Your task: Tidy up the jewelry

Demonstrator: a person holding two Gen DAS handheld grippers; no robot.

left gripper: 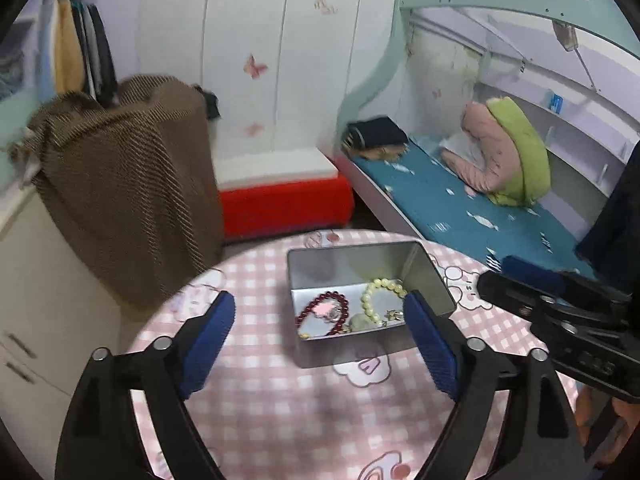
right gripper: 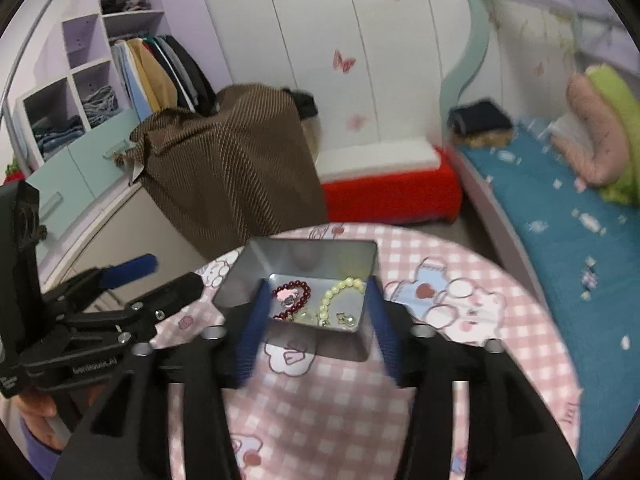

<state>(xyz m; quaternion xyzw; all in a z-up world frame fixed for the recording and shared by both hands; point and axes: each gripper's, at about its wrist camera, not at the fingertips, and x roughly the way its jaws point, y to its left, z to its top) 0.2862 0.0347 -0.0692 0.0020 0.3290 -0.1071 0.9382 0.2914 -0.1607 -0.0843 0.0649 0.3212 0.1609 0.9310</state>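
Observation:
An open silver tin box (left gripper: 344, 264) (right gripper: 304, 256) stands on the round table with a pink checked cloth (left gripper: 280, 412) (right gripper: 320, 412). Inside lie a dark red bead bracelet (left gripper: 306, 312) (right gripper: 305, 292), a cream pearl bracelet (left gripper: 372, 292) (right gripper: 332, 294) and small gold pieces (left gripper: 394, 315) (right gripper: 345, 319). My left gripper (left gripper: 320, 324) is open and empty, held just short of the box's near wall. My right gripper (right gripper: 318, 312) is open and empty, with its blue pads (right gripper: 256, 320) either side of the box's near end. Each gripper shows in the other's view (left gripper: 552, 304) (right gripper: 132, 292).
A brown striped cloth (left gripper: 132, 168) (right gripper: 236, 160) covers something behind the table at left. A red-and-white bench (left gripper: 280, 192) (right gripper: 384, 184) stands at the back. A bed with a blue sheet (left gripper: 480, 212) (right gripper: 560, 216) runs along the right.

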